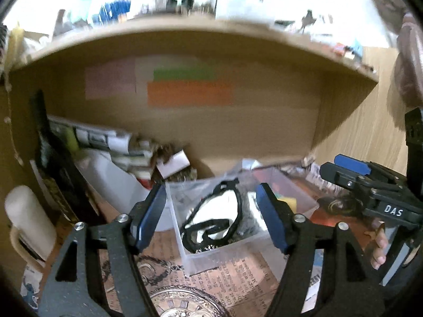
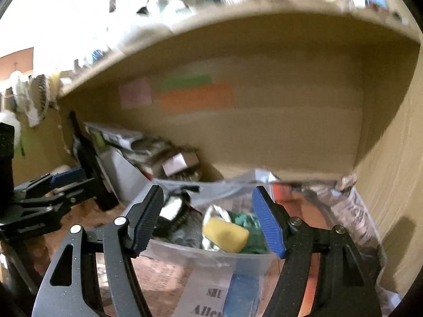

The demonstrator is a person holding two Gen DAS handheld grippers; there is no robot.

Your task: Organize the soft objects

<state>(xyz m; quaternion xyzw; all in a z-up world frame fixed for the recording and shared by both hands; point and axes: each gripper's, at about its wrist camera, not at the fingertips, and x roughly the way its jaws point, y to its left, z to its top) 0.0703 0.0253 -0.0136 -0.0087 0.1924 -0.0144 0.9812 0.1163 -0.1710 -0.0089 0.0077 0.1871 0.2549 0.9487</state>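
Left wrist view shows the left gripper (image 1: 211, 211) with fingers spread wide and empty over a clear plastic bin (image 1: 224, 248) on the counter — inside lie a white-and-black cloth (image 1: 219, 211) and a yellow sponge (image 2: 224, 235) — while the right gripper (image 2: 208, 219) hovers equally agape above it.

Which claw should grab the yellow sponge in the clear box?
Probably the right claw: it is open with the yellow sponge directly between its fingers. The left claw faces the black-and-white item instead.
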